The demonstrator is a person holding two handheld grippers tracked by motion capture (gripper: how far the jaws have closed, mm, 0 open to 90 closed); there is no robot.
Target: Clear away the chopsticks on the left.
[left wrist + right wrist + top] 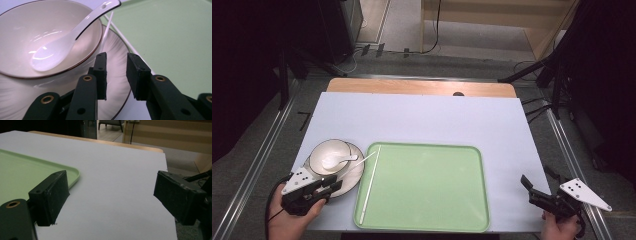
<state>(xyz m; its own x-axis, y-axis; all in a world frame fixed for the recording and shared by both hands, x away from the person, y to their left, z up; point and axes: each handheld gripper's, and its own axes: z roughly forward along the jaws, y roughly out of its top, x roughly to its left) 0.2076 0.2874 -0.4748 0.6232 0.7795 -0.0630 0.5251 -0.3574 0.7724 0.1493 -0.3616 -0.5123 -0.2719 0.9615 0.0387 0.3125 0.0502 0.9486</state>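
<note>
**benchrat:** Left gripper [115, 75] has its jaws a little apart with nothing pinched. They're over the near rim of the saucer [117, 82], close to the desk's near-left corner. The bowl [22, 37] sits on that saucer with the white spoon [57, 47] lying in it, handle sticking out over the rim toward the green tray [175, 37].

**tablehand:** And the right one?

**benchrat:** Right gripper [110, 197] is by the near-right corner, jaws wide apart, just bare white desk [112, 170] between them. It's beside the tray's right edge, not touching it.

**tablehand:** So how far along?

**benchrat:** Barely started, I'd say. A thin white stick [370, 180] lies along the tray's left side, its far end out over the tray's rim toward the saucer; otherwise the tray is bare. My guess is the bowl set goes on the tray, and nothing's lifted yet.
</note>
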